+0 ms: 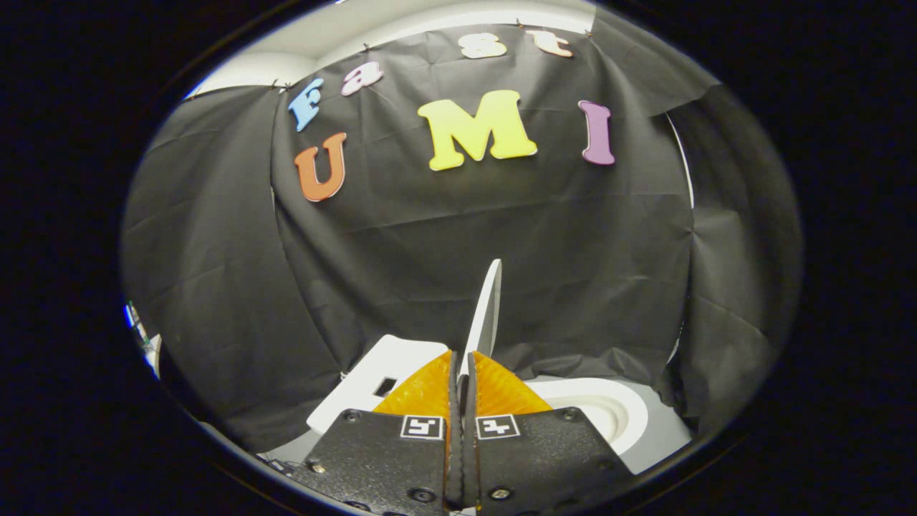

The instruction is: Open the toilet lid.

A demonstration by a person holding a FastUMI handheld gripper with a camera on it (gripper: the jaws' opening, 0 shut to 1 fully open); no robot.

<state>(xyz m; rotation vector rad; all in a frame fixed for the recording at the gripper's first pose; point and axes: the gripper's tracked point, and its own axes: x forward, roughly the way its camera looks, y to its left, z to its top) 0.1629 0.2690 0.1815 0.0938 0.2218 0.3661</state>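
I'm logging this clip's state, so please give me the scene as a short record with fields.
gripper: fingers closed on the lid's edge
toilet lid: white, raised edge-on, nearly upright, rising just beyond the fingertips
toilet bowl: white, open, right of the fingers
tank: white, left of the fingers
backdrop: black cloth wall behind

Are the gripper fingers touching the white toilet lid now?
Touching. In the gripper view the orange fingers are closed on the lower edge of the raised toilet lid, with no gap visible.
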